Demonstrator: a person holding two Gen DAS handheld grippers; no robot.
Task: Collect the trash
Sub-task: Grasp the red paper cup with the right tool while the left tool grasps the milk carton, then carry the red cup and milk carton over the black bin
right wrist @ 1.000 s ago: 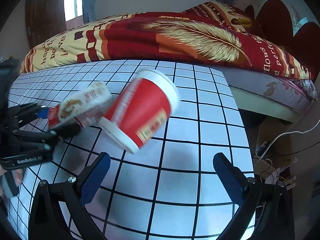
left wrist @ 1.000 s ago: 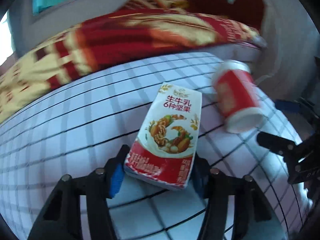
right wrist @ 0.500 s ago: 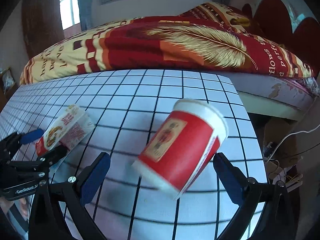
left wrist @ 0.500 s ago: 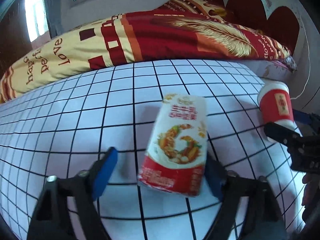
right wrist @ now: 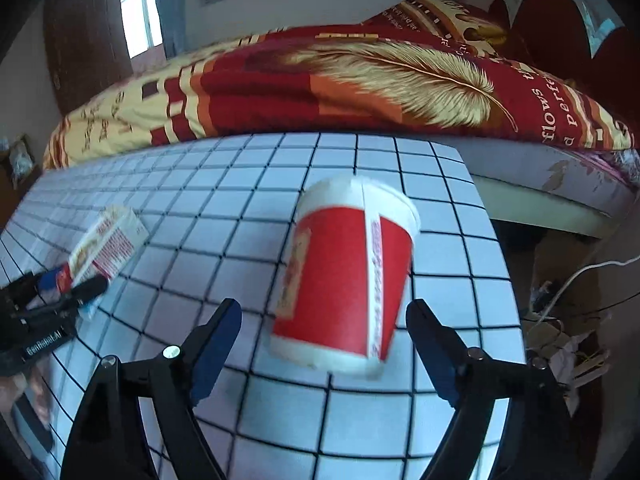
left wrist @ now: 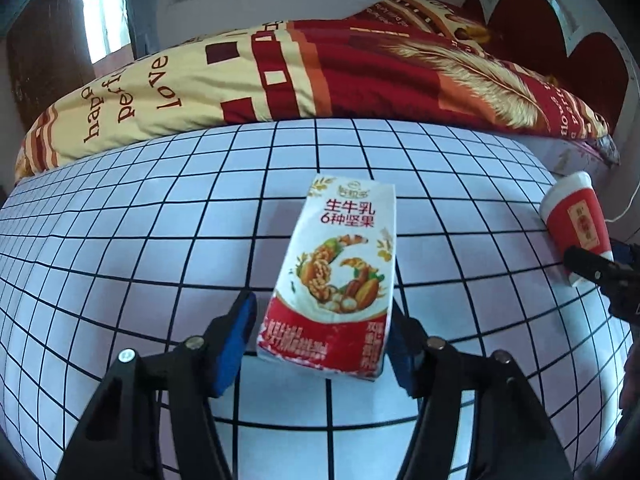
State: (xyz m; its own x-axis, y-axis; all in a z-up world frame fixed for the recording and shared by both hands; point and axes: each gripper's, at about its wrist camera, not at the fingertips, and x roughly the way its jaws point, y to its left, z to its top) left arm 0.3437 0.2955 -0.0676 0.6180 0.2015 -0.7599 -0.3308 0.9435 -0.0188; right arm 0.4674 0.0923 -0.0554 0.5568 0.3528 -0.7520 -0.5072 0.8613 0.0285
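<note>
Both claws have closed in: the left claw [left wrist: 320, 332] half-open around the milk carton [left wrist: 340, 272], the right claw [right wrist: 324, 344] wide astride the lengthwise paper cup [right wrist: 348, 276], gripping nothing.

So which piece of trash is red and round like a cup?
The red paper cup, lying between the right hand-held gripper fingers. The other piece, the milk carton, is a flat-sided, mostly white box with nut pictures.

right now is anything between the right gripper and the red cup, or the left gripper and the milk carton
Nothing visible is. The red cup lies on its side between the open fingers of the right gripper, gaps showing on both sides. The milk carton already sits between the fingers of the left gripper, with only checked tablecloth around it.
</note>
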